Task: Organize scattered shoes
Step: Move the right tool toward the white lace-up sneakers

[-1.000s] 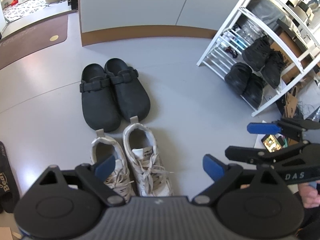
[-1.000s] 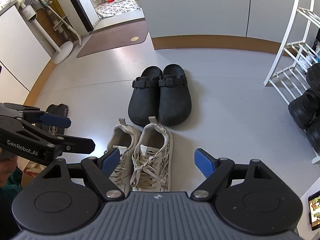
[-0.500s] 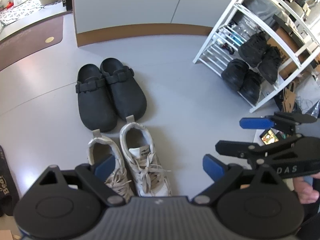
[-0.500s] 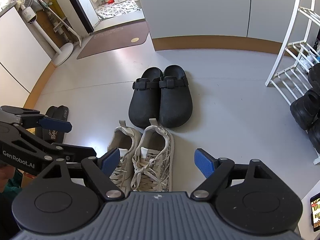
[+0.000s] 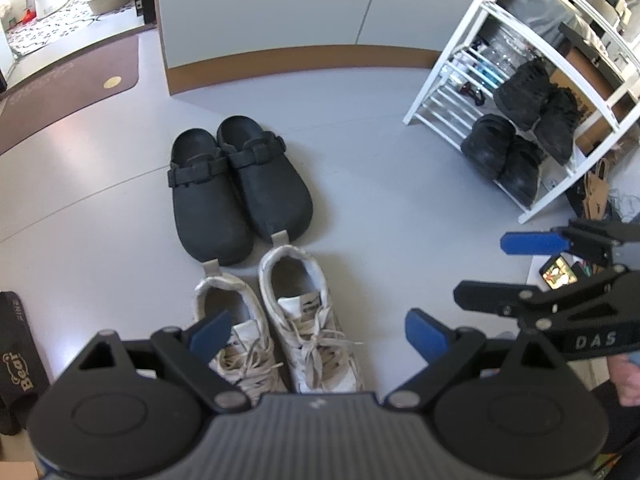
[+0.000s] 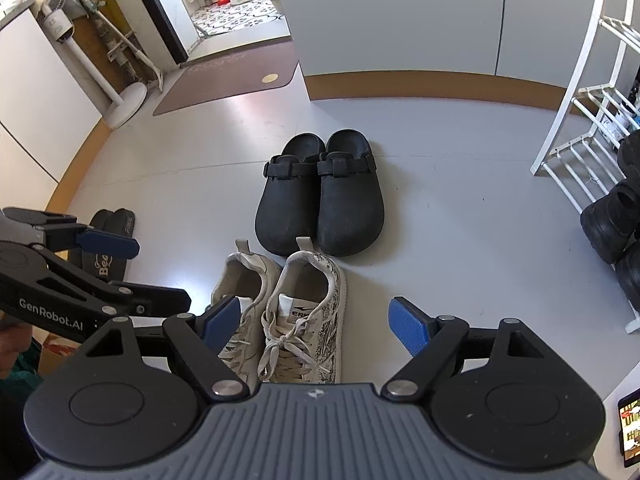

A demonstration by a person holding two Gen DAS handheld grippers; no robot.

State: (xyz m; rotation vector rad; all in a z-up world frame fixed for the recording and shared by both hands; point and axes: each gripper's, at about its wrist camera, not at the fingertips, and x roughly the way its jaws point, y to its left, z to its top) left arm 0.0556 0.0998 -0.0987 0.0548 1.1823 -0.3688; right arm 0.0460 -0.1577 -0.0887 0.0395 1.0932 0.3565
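Observation:
A pair of black clogs [image 5: 240,192] [image 6: 320,200] stands side by side on the grey floor, toes toward me. Just in front of them sits a pair of white laced sneakers [image 5: 312,320] [image 6: 304,308], heels against the clogs' toes. My left gripper [image 5: 318,332] [image 6: 148,270] hangs above the sneakers, open and holding nothing. My right gripper [image 6: 314,322] [image 5: 500,268] hovers to its right at about the same height, also open and holding nothing. Both point steeply down at the floor.
A white shoe rack [image 5: 480,60] [image 6: 572,152] with several black shoes [image 5: 520,132] stands at the right. Black "Bear" slippers [image 5: 16,360] [image 6: 120,218] lie at the left. A phone [image 5: 558,276] rests on the floor at the right; a brown doormat [image 6: 228,80] lies far left.

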